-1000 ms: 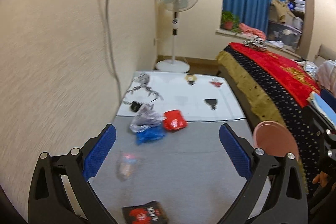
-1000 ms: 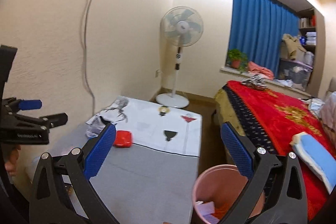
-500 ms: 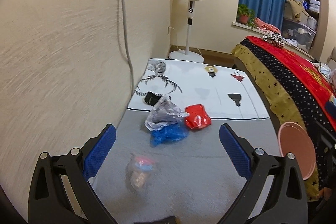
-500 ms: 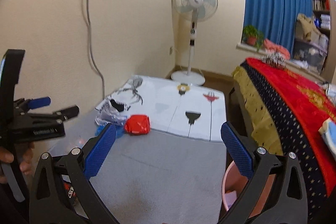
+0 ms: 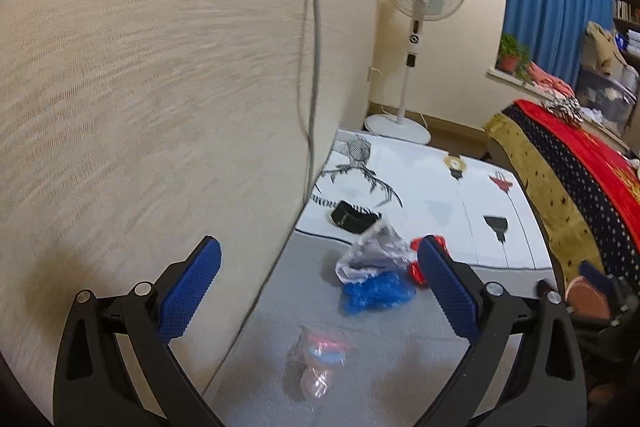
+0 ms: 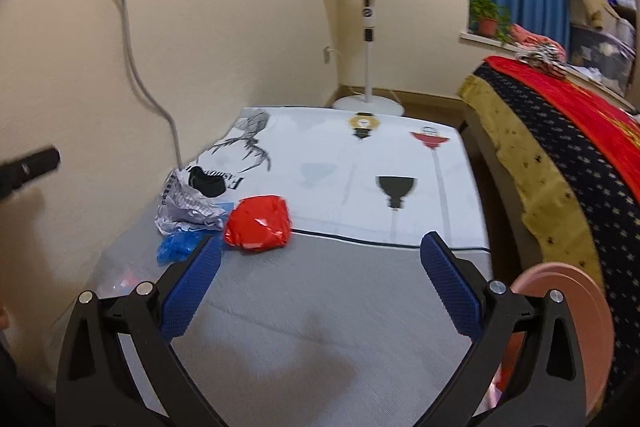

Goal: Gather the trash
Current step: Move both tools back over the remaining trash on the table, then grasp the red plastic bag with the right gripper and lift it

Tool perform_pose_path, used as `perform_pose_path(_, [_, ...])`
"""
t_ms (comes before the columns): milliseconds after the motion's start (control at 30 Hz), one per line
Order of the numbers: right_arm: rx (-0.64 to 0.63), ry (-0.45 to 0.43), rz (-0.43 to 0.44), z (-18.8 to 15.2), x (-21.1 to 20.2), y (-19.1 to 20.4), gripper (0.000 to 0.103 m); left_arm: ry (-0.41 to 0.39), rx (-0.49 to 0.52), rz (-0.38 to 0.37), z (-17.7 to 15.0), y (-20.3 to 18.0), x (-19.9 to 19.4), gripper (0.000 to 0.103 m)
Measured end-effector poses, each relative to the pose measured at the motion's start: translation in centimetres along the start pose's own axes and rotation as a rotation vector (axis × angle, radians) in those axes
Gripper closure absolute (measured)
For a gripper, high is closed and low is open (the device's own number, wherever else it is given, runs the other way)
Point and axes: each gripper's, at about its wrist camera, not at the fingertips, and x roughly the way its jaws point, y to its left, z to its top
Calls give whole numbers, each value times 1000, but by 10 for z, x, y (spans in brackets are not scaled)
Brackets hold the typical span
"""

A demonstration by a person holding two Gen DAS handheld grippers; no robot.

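Counted on the bench: one red wrapper (image 6: pixel 257 223), one blue wrapper (image 5: pixel 376 293), one crumpled grey bag (image 6: pixel 186 207), one clear packet (image 5: pixel 320 359), one black item (image 6: pixel 207 183).

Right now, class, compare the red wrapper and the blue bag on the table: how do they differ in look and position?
The red wrapper is shiny, puffed and foil-like; the blue bag is dull, thin and crumpled flat. The red wrapper lies in the open at the edge of the white printed cloth, while the blue bag is partly tucked under a grey-white crumpled bag, nearer the wall. Both rest on the table, ungripped.
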Motion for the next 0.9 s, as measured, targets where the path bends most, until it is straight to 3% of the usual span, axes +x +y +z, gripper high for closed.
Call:
perform_pose_path(233, [25,42,31,4,68,21,12,-8,34,10,8,-5,6,8])
perform_pose_path(400, [8,83,33,2,108,38,13,-6,-2,18,14,-3,7,8])
perform_pose_path(900, [-29,200,30,-1,159,60,14,20,-17,23,16,-3,16,8])
